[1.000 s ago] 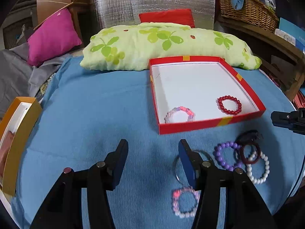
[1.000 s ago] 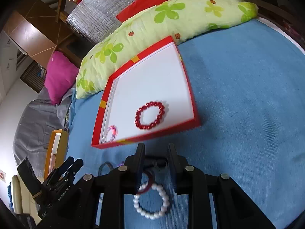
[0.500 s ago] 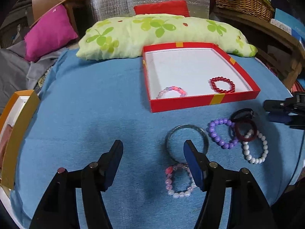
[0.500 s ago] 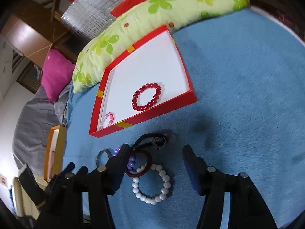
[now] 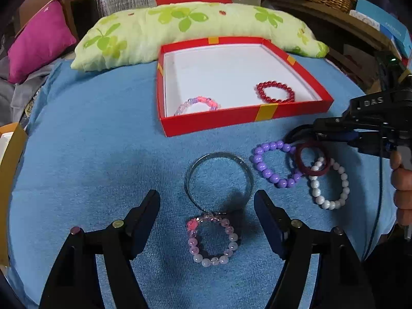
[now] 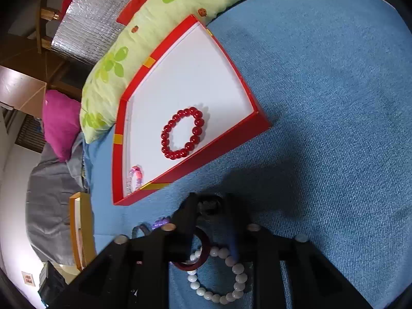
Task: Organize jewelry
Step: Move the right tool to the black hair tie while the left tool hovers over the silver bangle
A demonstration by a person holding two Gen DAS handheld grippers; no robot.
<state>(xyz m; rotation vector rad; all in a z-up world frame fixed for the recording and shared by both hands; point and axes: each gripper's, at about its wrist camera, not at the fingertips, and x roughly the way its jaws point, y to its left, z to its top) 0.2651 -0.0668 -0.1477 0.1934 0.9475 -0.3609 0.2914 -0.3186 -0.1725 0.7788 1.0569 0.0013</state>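
Two bracelets already sit in the red box ahead of both jaws: red bead bracelet, pink one. My left gripper is opening around the pink-white bracelet; my right gripper is closing on the dark bracelet.

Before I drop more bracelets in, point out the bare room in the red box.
The red box is mostly bare: its whole far half, plus the floor between the pink bracelet and red bead bracelet. Only the near edge is occupied.
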